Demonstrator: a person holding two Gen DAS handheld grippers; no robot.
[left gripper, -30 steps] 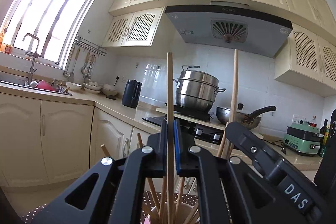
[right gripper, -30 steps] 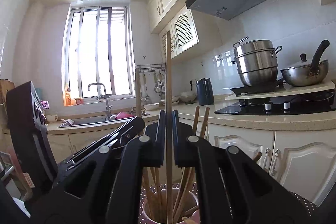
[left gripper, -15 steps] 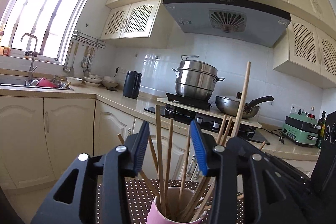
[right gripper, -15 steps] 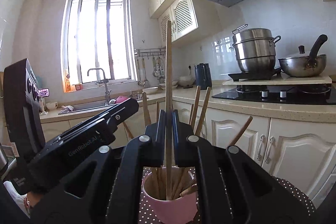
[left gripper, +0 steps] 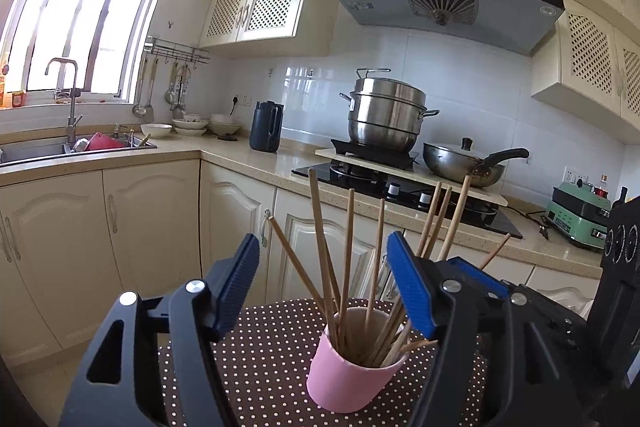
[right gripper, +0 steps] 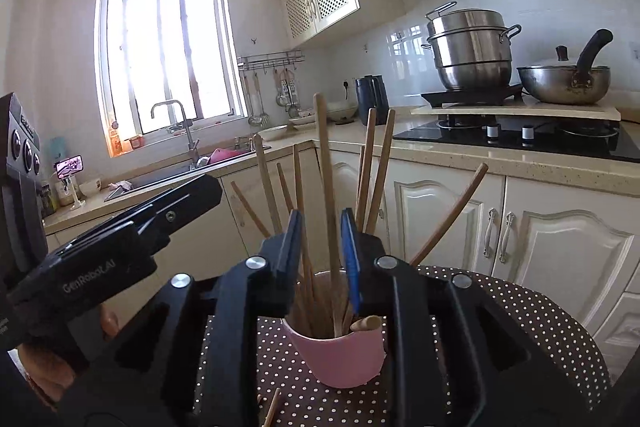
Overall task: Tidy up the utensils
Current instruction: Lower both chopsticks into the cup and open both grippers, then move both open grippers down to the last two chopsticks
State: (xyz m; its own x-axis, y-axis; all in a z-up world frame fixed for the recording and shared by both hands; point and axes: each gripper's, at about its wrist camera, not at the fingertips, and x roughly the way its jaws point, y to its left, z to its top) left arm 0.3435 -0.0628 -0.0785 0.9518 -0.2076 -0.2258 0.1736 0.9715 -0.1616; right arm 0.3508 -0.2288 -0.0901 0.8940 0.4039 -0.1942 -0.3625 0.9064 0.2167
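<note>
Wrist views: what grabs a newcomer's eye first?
The pink cup bristling with wooden chopsticks, standing on the dotted cloth right in front of both grippers. The left gripper gapes wide around the bundle; the right gripper has just been opening, one chopstick loose between its pads. Behind, a steel steamer and wok sit on the stove.
</note>
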